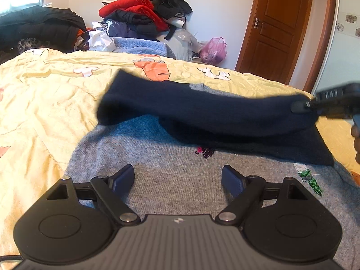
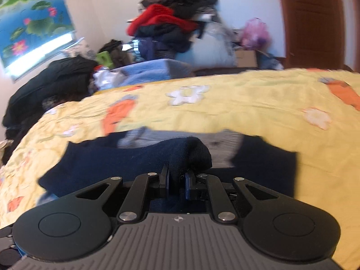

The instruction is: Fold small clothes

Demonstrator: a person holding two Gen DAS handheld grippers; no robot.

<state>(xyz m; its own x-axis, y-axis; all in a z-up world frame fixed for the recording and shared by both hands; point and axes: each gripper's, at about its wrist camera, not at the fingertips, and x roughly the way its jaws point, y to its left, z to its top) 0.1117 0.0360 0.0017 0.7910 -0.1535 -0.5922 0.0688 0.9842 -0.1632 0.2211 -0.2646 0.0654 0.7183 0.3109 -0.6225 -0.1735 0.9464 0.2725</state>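
Observation:
A small grey knit sweater [image 1: 171,180] with navy sleeves and sequin patches lies flat on the yellow quilt [image 1: 45,103]. My left gripper [image 1: 177,178] hovers open just above its grey body, nothing between its fingers. A navy sleeve [image 1: 202,110] is lifted off the sweater and stretched across it. My right gripper [image 1: 301,107] pinches that sleeve's end at the right edge of the left wrist view. In the right wrist view, my right gripper [image 2: 177,185] is shut on a bunched fold of the navy sleeve [image 2: 195,155], with the sweater [image 2: 144,139] spread beyond it.
A tall pile of red and black clothes [image 1: 146,13] rises behind the bed by the wall. A black coat [image 1: 40,29] lies at the far left, a pink plastic bag [image 1: 213,49] by the wooden door [image 1: 281,27]. A hand [image 1: 356,139] shows at the right edge.

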